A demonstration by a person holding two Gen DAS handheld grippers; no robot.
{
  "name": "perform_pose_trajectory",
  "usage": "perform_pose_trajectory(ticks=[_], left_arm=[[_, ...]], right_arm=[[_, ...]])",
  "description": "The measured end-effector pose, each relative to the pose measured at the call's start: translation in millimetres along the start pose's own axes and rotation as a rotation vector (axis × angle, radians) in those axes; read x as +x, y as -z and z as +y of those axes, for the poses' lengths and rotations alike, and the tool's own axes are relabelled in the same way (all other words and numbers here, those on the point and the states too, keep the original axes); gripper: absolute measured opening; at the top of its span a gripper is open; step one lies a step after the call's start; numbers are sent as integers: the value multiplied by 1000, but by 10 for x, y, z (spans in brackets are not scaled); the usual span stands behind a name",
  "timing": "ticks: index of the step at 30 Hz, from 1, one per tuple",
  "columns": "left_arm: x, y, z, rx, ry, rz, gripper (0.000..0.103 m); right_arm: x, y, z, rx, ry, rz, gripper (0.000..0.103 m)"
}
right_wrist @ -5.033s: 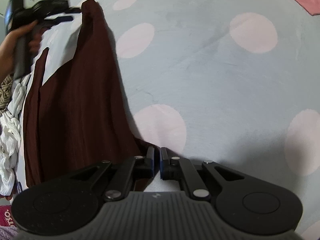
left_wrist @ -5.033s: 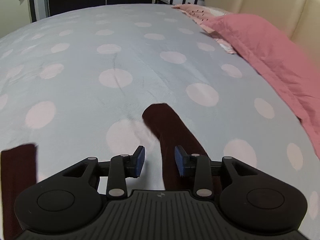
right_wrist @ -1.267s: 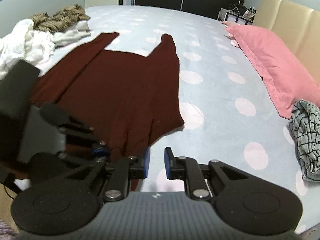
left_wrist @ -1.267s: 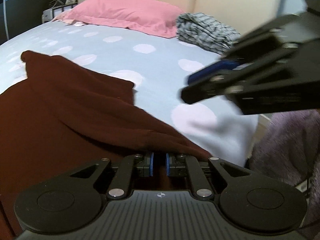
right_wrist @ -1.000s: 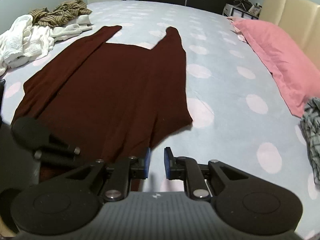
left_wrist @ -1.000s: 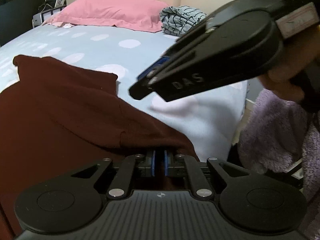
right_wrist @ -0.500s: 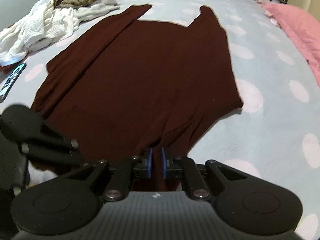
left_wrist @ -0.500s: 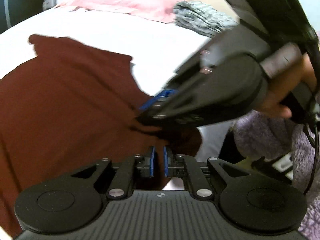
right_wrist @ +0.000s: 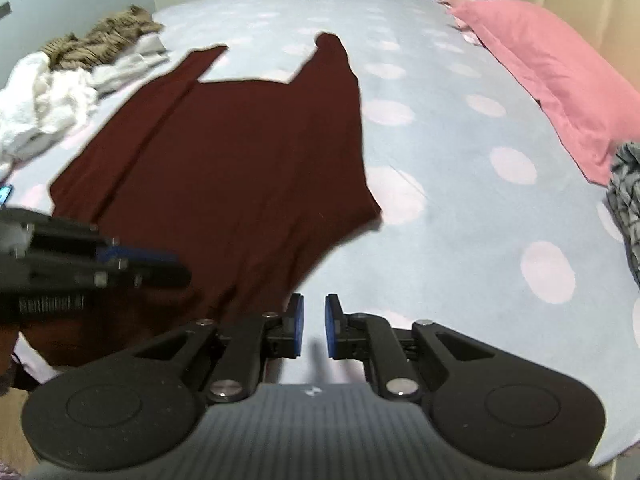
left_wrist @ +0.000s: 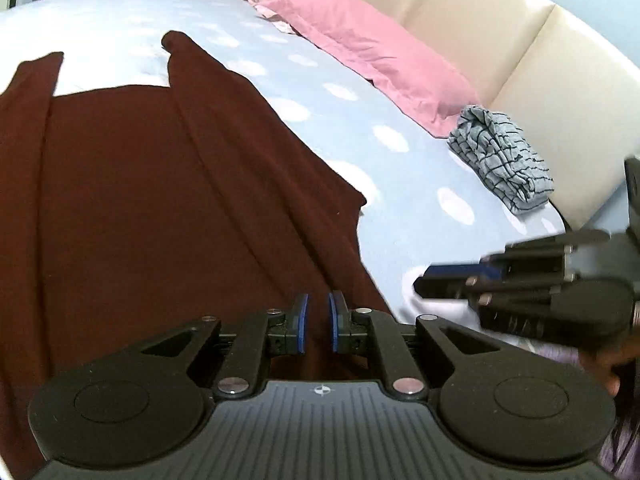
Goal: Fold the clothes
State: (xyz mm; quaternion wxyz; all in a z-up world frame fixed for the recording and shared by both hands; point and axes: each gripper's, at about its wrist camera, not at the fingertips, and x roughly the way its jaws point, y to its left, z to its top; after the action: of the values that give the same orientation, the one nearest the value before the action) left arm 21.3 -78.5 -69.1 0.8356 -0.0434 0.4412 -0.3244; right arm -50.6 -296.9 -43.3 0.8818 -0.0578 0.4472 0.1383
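Note:
A maroon sleeveless garment (left_wrist: pixel 160 200) (right_wrist: pixel 240 160) lies spread flat on the spotted blue bed, straps pointing away. My left gripper (left_wrist: pixel 318 308) hovers over its near hem. Its jaws are opening, with a narrow gap through which the maroon cloth shows underneath, and the pads do not press on it. In the right wrist view the left gripper (right_wrist: pixel 172 266) is a blur at the left, over the hem. My right gripper (right_wrist: pixel 313 304) is just right of the garment's edge, over bare sheet. It is open a little with nothing between the pads. It shows blurred at the right as the right gripper (left_wrist: pixel 428 280).
A pink pillow (left_wrist: pixel 360 48) (right_wrist: pixel 540 60) lies along the cream headboard (left_wrist: pixel 500 40). A folded checked cloth (left_wrist: pixel 500 160) sits beside the pillow. White and brown clothes (right_wrist: pixel 52 92) are heaped at the far left, with a phone (right_wrist: pixel 4 194) near them. The blue sheet (right_wrist: pixel 460 200) stretches to the right.
The right gripper has come off the garment's hem, parted its jaws and shifted right onto bare sheet. The left gripper has rolled and swung, and its jaws now stand slightly wider.

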Motion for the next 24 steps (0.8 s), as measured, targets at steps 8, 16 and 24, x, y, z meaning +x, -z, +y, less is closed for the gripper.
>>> perform_pose_trajectory(ticks=[8,16,24], left_arm=[[266,-18,-24,-48,-79,70,9],[200,35,92,-124,-44,59,0],[102,18,119,-150,-62,31,0]], right_arm=[[176,-33,-244,93,20,-44,13],[456,-241,-510,321,-48,-45,33],[729,-335,-567,453,-102,-8,23]])
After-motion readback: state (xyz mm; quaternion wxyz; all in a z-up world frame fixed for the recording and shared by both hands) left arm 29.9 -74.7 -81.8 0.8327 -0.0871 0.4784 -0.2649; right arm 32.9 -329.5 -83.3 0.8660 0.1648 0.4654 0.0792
